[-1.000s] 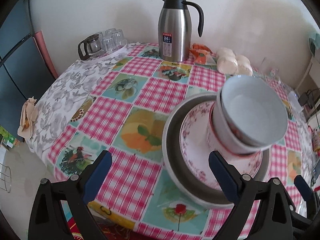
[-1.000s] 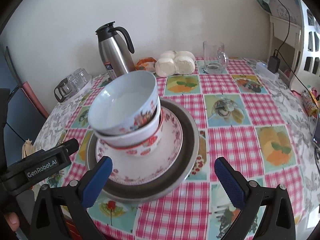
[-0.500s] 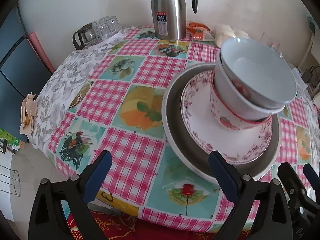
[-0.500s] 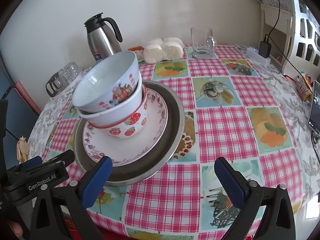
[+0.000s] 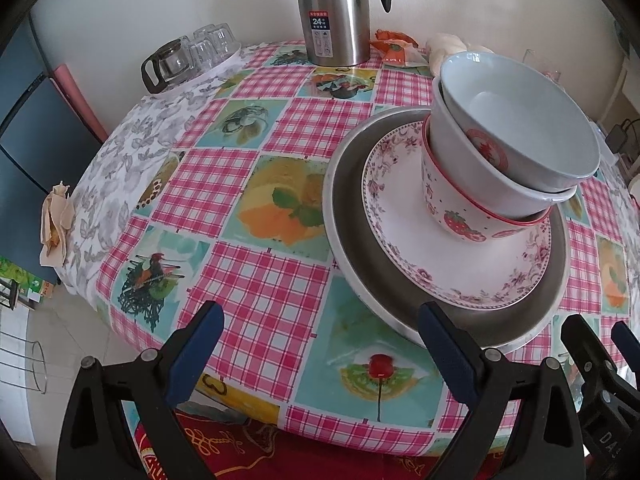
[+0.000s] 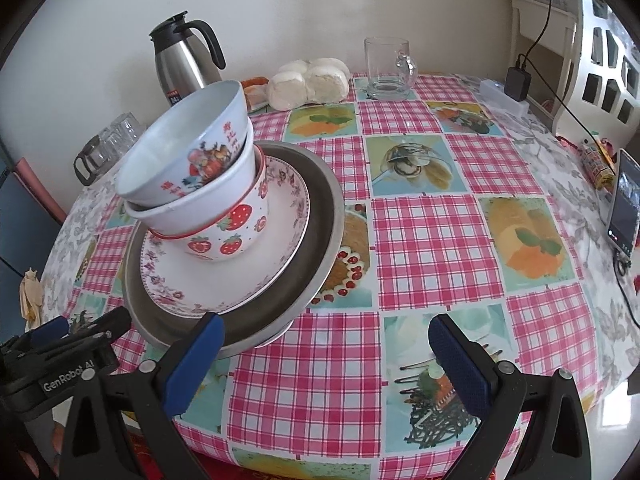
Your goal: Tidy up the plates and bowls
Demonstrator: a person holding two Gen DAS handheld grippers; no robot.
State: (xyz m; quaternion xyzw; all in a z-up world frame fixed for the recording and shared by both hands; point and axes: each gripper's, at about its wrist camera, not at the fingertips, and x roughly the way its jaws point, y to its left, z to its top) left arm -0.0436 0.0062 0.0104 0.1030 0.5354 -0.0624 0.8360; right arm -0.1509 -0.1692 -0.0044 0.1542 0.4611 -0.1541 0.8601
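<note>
Both claws, left [image 5: 318, 346] and right [image 6: 326, 346], gape empty; stacked bowls [image 6: 192, 168] hide the plate's [image 6: 224, 280] far rim.

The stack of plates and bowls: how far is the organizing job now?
Done: three bowls sit nested on the floral plate, which lies in the metal plate. The top bowl leans. In hand: nothing; the left claw and right claw are both open, short of the stack. Left: perhaps only straightening the tilted bowls; no other loose dishes show.
</note>
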